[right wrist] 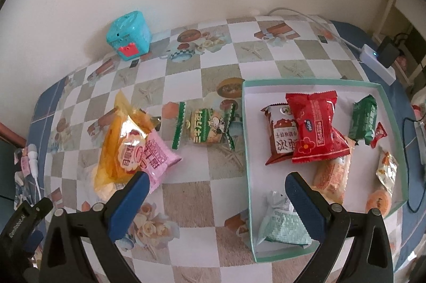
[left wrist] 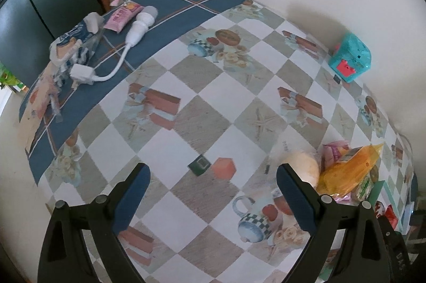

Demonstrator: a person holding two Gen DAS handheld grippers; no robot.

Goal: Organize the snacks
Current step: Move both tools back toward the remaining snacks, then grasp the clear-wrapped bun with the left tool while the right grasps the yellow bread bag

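Closest to me in the right wrist view, my right hand-held gripper [right wrist: 214, 185] hangs wide open over the desk [right wrist: 202, 197], holding nothing. Its right finger sits above the near end of a shallow box [right wrist: 246, 149], just over a pale green packet [right wrist: 279, 224] lying inside at about 5 o'clock. Farther in, toward 1 o'clock, a big red packet [right wrist: 315, 128] overlaps a brown-and-white packet [right wrist: 278, 135], with a dark green packet [right wrist: 363, 123] and a tiny red candy [right wrist: 378, 134] beside them near the box's right wall. An orange-patterned packet [right wrist: 331, 176], a gold-and-white packet [right wrist: 387, 171] and a round orange snack [right wrist: 378, 201] lie at 3 to 4 o'clock in the box.

Outside the box, at 9 o'clock, a yellow bag [right wrist: 119, 147] partly covers a pink packet [right wrist: 157, 157], which touches my left finger's tip in the picture. A green-edged biscuit packet [right wrist: 203, 129] lies between them and the box, near 12 o'clock. A turquoise cube toy [right wrist: 129, 36] stands at 11 o'clock against the wall.

From the left wrist, my left hand-held gripper [left wrist: 211, 176] is also spread wide and empty above the checked cloth. The yellow bag [left wrist: 348, 168] shows at 3 o'clock, and a white charger cable [left wrist: 114, 56] lies at 10 o'clock.
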